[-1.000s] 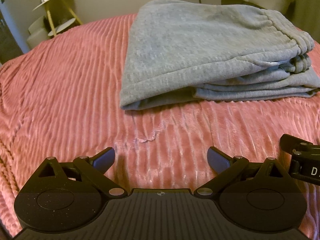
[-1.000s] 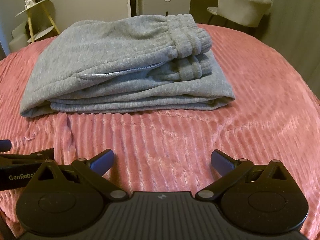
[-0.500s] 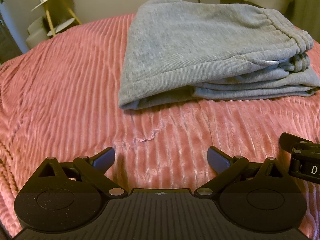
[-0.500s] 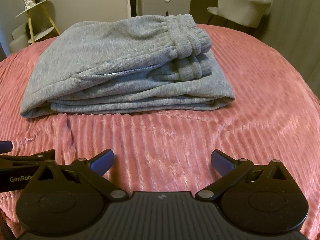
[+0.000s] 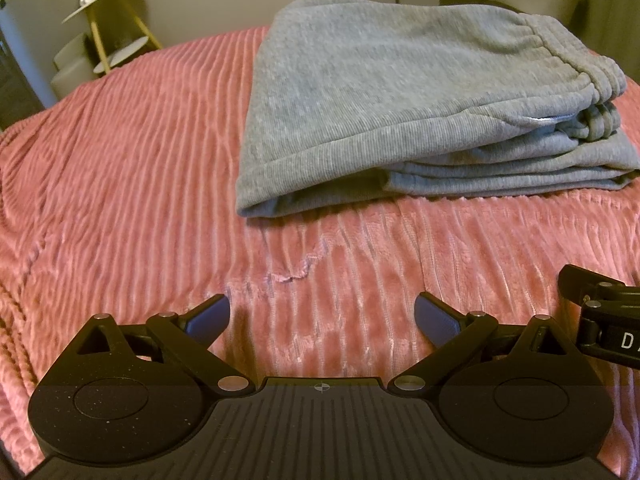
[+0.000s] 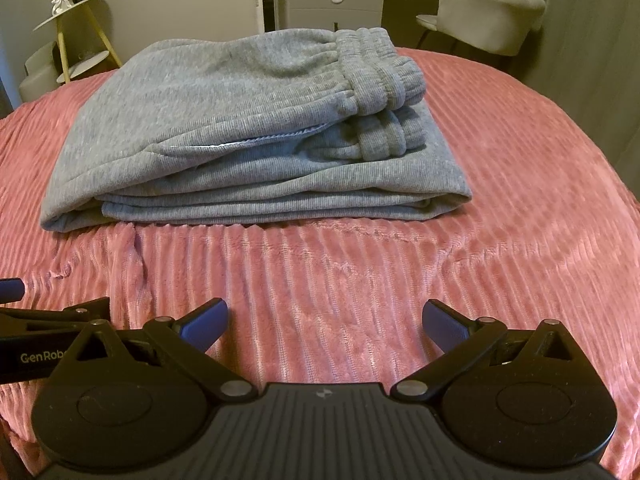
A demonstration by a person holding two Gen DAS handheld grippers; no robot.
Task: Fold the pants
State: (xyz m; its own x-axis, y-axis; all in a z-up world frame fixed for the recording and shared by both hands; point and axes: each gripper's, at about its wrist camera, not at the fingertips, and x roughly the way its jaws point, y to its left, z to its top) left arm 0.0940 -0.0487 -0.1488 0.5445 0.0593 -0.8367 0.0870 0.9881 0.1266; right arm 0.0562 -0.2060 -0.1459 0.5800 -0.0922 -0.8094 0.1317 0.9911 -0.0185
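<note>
Grey pants (image 5: 400,92) lie folded into a thick stack on the pink ribbed bedspread (image 5: 120,184), waistband at the right end. In the right wrist view the same pants (image 6: 240,128) sit ahead, the elastic waistband (image 6: 380,76) on top at the right. My left gripper (image 5: 322,318) is open, low over the bedspread, well short of the stack, with nothing between its blue pads. My right gripper (image 6: 325,322) is open too, equally short of the pants. Each gripper shows at the edge of the other's view.
A gold-legged tiered side stand (image 6: 76,40) is beyond the bed at the left. A grey cabinet (image 6: 336,4) and a pale upholstered chair (image 6: 488,16) stand behind the bed. The bedspread (image 6: 520,200) extends right of the pants.
Both grippers have shifted only slightly; the pants appear a touch lower in the left wrist view. Both stay open and the pants have not moved.
</note>
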